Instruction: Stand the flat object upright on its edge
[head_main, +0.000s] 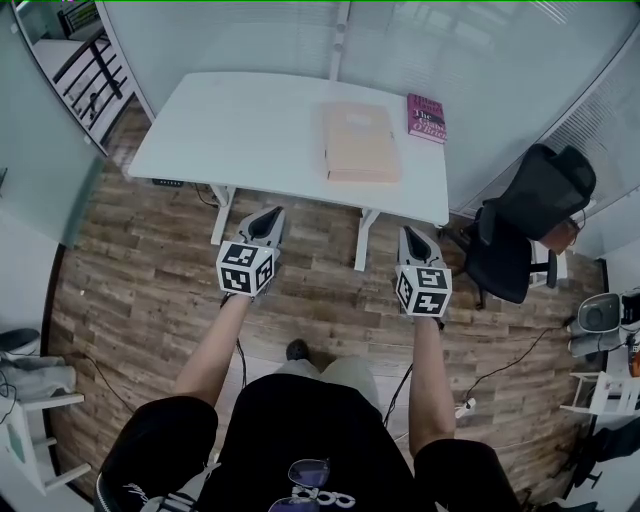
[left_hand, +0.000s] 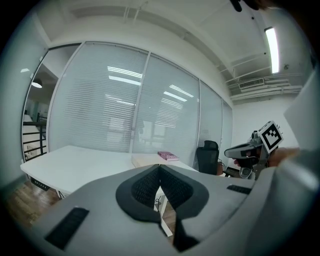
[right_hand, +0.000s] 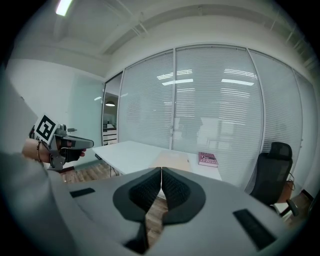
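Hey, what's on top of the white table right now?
A tan flat object lies flat near the table's right end, with a pink book beside it at the far corner. Nothing else shows; the tabletop under those two is covered.

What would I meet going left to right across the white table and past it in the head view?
Tan flat cardboard box → dark pink book → black office chair.

Cool, even ceiling-strip light (left_hand: 272, 42) — sharp centres, fisheye-bent, dark-vignetted edges.
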